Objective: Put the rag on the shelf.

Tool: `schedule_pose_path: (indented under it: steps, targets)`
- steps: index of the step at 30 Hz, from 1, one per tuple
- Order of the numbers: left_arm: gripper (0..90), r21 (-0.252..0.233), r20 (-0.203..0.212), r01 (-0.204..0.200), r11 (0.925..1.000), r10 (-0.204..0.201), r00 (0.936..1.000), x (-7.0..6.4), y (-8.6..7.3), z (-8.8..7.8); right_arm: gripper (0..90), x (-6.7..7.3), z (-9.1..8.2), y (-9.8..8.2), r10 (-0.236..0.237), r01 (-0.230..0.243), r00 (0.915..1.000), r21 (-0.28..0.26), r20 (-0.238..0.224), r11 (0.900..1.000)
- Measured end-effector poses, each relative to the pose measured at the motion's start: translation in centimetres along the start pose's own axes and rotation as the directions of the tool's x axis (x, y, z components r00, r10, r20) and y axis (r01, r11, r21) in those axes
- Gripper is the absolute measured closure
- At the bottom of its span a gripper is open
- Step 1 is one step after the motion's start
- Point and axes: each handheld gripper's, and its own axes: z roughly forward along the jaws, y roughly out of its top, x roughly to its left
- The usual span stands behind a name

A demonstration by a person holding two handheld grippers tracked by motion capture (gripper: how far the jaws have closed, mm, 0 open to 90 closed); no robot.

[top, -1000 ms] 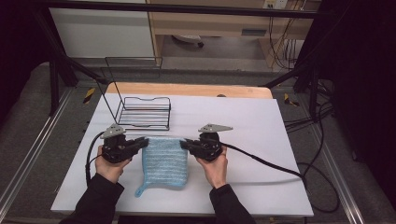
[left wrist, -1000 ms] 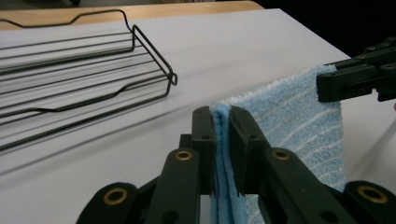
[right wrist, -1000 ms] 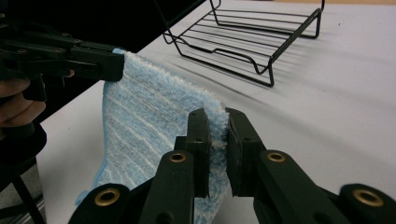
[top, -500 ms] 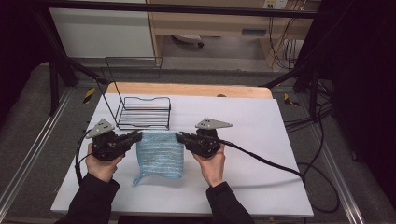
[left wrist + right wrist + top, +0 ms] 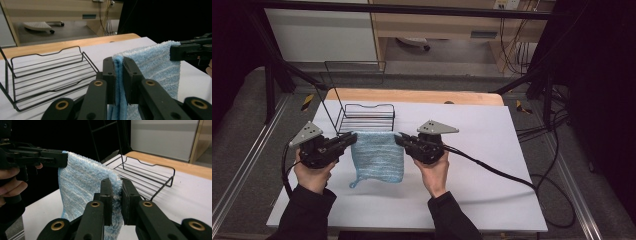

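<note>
Step in hand, as I judge it: carrying a light blue cloth (image 5: pixel 378 155) toward the wire rack (image 5: pixel 364 117), held spread between both tools. The cloth hangs just in front of the rack's near rail, its top edge level with that rail, lifted so most of it is off the table (image 5: pixel 492 150); whether the bottom corner loop rests on the sheet below the rack cannot be told from the high view.

Left tool (image 5: pixel 119 75): jaws closed nearly flat on the cloth's upper corner, a thin fold of terry pinched upright between them. The rack sits to the left in this view, close by. Right tool (image 5: pixel 117 195): jaws likewise clamped on the opposite upper corner, with fabric bulging over the top of the jaw tips; the rack lies beyond and to the right.

The cloth: pale blue terry with faint lighter stripes running across, roughly square, a small hanging loop at the lower corner nearest the left hand (image 5: pixel 314 175). The top edge is taut and nearly straight between the two tools; the body drapes without heavy folds. Looks soft and limp, likely to sag once tension drops.

Next move, by my reading: lift the top edge above the rack's front rail, move both tools forward together, keep the edge stretched, then lower so the cloth drapes over the rail or into the rack. Risk: the loop or lower hem catching the wires.
</note>
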Motion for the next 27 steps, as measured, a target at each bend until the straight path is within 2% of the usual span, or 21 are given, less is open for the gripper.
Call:
schedule_pose_path:
  steps: [12,27]
  targets:
    - [80.6,-0.082,-0.003,-0.001,0.9966,0.001,1.0000,0.5,1.9,-0.7,81.6,0.8,-0.2,2.3,-0.036,0.036,0.9993,-0.075,0.009,0.997]
    - [80.7,-0.179,-0.020,0.014,0.9838,-0.018,0.9996,1.7,5.1,-1.4,81.7,1.9,0.7,5.7,-0.069,0.074,0.9969,-0.156,0.038,0.985]
